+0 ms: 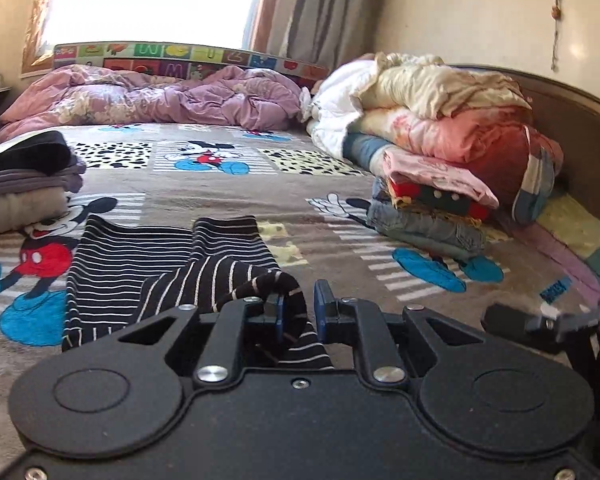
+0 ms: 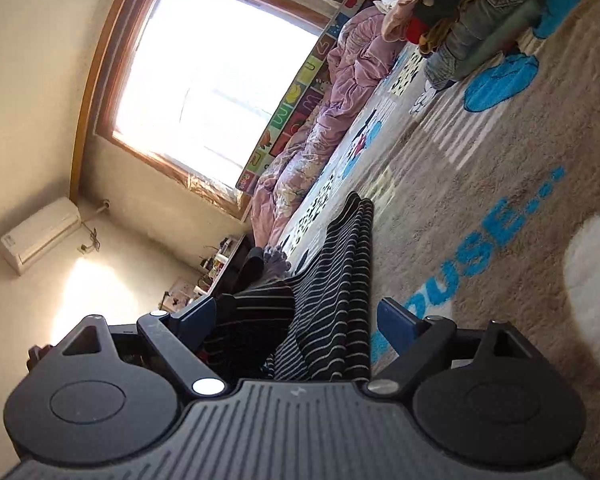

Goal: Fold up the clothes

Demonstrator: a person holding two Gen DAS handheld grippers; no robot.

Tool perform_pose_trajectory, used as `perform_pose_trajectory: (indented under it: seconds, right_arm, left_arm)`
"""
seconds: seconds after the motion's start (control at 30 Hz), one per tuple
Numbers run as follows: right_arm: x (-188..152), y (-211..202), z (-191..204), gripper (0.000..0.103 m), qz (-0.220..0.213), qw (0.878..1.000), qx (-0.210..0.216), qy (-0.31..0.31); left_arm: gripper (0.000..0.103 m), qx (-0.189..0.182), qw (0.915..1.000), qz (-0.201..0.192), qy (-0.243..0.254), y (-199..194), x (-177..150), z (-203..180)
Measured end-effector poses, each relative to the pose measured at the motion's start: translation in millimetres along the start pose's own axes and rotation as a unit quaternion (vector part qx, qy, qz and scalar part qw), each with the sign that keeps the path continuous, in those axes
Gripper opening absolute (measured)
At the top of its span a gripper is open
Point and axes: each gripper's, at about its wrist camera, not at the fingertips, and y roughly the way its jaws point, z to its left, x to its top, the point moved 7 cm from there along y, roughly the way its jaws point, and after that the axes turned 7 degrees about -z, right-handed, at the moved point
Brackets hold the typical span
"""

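Note:
A black garment with thin white stripes lies spread on the cartoon-print bed blanket. Its near edge is lifted into a fold that runs between the blue pads of my left gripper, which is shut on it. In the rolled right wrist view the same striped garment stretches away between the wide-apart fingers of my right gripper. That gripper is open and its pads do not press the cloth. It also shows at the right edge of the left wrist view, low over the blanket.
A stack of folded dark and grey clothes sits at the left. A pile with jeans and pink cloth sits at the right, beside stacked quilts and the headboard. A purple duvet lies under the window.

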Motion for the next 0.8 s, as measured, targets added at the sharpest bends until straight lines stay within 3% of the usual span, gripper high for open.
perform_pose_trajectory:
  seconds: [0.17, 0.33, 0.47, 0.53, 0.6, 0.67, 0.73, 0.8]
  right_arm:
    - [14, 13, -26, 0.089, -0.011, 0.997, 0.005, 0.073]
    - [12, 30, -33, 0.092, 0.022, 0.996, 0.006, 0.086]
    - [14, 37, -28, 0.09, 0.026, 0.998, 0.004, 0.06]
    - [16, 38, -28, 0.083, 0.022, 0.999, -0.009, 0.041]
    - [18, 40, -27, 0.08, 0.02, 0.999, -0.021, 0.022]
    - [16, 42, -27, 0.08, 0.021, 0.999, -0.031, 0.011]
    - [15, 41, -28, 0.08, 0.026, 0.999, -0.034, 0.009]
    - [16, 39, -32, 0.081, 0.026, 0.999, -0.037, 0.016]
  left_arm:
    - [0.012, -0.013, 0.9978, 0.025, 0.06, 24, -21, -30]
    - [0.012, -0.014, 0.9944, 0.051, 0.091, 39, -40, -37]
    - [0.015, -0.02, 0.9909, 0.068, 0.114, 42, -54, -40]
    - [0.028, -0.023, 0.9891, 0.073, 0.126, 43, -58, -42]
    - [0.061, -0.049, 0.9858, 0.075, 0.142, 42, -61, -51]
    - [0.071, -0.062, 0.9788, 0.069, 0.183, 36, -63, -62]
    - [0.074, -0.069, 0.9678, 0.063, 0.233, 29, -67, -73]
    - [0.074, -0.055, 0.9499, 0.059, 0.302, 25, -72, -79]
